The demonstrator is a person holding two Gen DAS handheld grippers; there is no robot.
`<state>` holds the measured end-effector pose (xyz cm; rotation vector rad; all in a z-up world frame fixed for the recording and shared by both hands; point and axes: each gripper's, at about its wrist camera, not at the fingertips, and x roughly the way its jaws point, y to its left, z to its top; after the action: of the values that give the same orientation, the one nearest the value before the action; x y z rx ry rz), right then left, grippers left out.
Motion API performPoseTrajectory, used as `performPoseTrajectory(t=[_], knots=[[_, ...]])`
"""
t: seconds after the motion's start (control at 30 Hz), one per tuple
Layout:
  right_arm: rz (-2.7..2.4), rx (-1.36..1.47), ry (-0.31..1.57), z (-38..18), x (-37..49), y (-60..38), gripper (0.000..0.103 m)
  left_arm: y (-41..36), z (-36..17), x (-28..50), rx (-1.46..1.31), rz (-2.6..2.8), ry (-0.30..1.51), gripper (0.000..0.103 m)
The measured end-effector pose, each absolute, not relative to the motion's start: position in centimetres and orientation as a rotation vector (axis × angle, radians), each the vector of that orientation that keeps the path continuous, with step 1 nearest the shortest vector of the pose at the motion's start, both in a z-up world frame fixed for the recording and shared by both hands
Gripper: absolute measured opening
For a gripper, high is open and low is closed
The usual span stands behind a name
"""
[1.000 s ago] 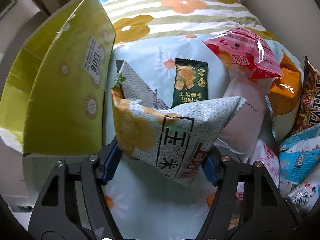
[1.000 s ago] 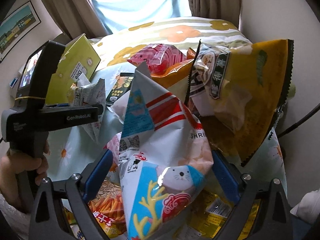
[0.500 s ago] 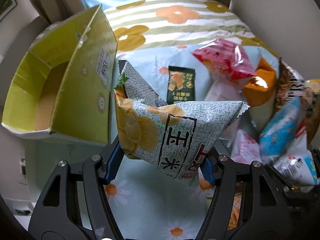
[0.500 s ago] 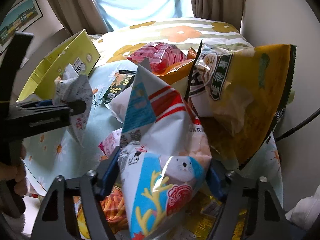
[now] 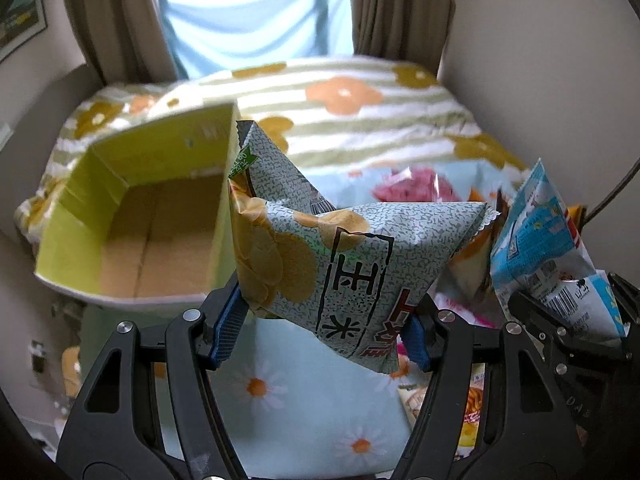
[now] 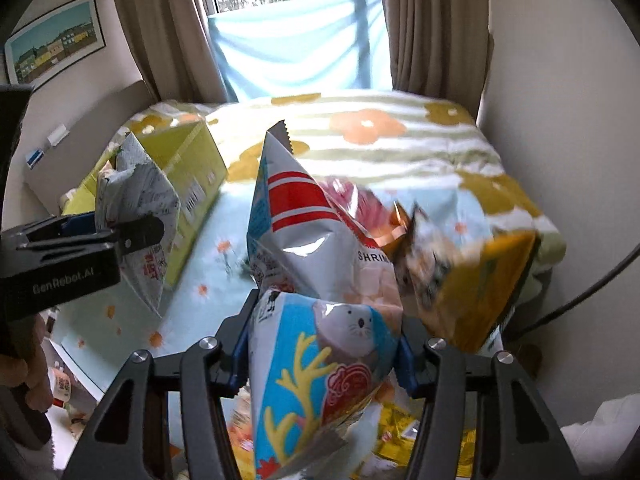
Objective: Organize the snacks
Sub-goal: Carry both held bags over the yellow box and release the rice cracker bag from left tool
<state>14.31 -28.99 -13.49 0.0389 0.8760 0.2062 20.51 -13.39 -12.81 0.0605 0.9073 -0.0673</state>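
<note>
Left wrist view: the left gripper (image 5: 324, 328) has its blue pads pressed on a grey-green speckled chip bag (image 5: 320, 252), holding it in the air above the daisy-print sheet (image 5: 304, 412) of the bed. Just left of the bag stands the open yellow-green cardboard box (image 5: 132, 216), its brown floor bare as far as shows. At the right edge the right gripper (image 5: 568, 320) carries a blue-and-white shrimp snack bag (image 5: 536, 236); behind it a pink packet (image 5: 416, 190) lies blurred.

Right wrist view: the right gripper's (image 6: 320, 360) jaws are closing — the pads already squeeze the shrimp snack bag (image 6: 320, 280), which stands up between them, seal picture toward the camera. A yellow bag (image 6: 480, 280) sits blurred just beside it on the right. Further left, the left gripper (image 6: 120, 236) holds the chip bag (image 6: 140, 216) in front of the box (image 6: 192, 168), a hand (image 6: 24, 364) on its handle.
</note>
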Motion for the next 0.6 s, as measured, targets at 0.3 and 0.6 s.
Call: performPoseTrajectory(t=[0.3, 0.6], knots=[[0.203, 0.027, 0.826, -9.2, 17.0, -21.5, 0.053, -5.0, -8.0, 21.0, 0.024, -0.080, 0.809, 0.063], [0.191, 0.063, 0.818, -7.8, 20.6, -12.3, 0.053, 6.1, -7.2, 24.1, 0.003, -0.100, 0.798, 0.063]])
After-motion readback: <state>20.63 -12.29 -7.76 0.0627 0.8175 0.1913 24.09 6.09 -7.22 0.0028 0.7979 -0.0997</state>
